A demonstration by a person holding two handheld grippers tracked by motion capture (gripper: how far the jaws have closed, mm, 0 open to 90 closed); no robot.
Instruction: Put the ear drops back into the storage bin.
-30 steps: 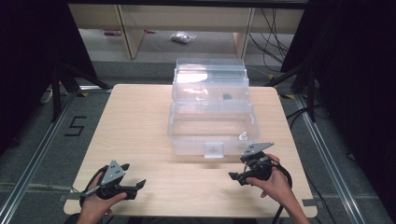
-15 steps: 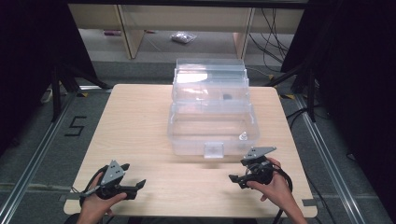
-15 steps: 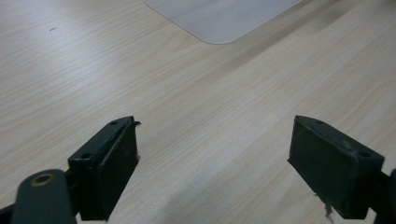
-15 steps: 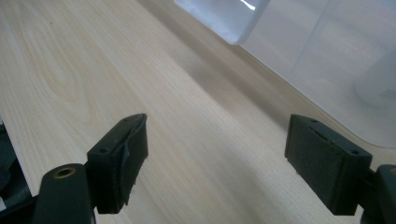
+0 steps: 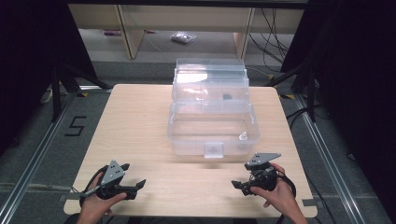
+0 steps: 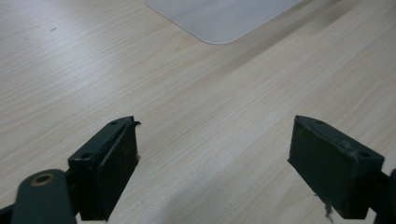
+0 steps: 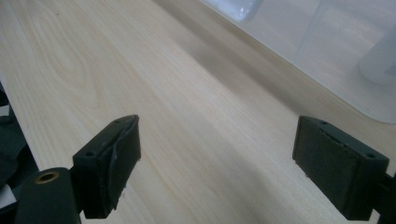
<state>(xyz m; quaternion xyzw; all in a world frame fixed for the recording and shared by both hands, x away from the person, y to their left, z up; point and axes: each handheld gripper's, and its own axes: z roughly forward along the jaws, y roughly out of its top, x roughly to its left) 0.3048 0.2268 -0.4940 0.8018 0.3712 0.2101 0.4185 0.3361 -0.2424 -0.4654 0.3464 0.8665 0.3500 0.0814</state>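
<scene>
Clear plastic box (image 5: 212,119) at tabletop (image 5: 140,121) centre; both tools idle on the near side of the box.

The box is transparent, its lid raised behind it, a latch on its near wall. Right tool (image 5: 239,185) lies near the box's near right corner, left tool (image 5: 139,185) well apart off its near left; each is hand-held low over the tabletop, jaws wide apart and holding nothing.

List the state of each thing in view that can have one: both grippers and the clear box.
Left gripper: open, empty, low over the table.
Right gripper: open, empty, near the box's front corner.
Clear box: lid open, upright; small white object inside.
</scene>
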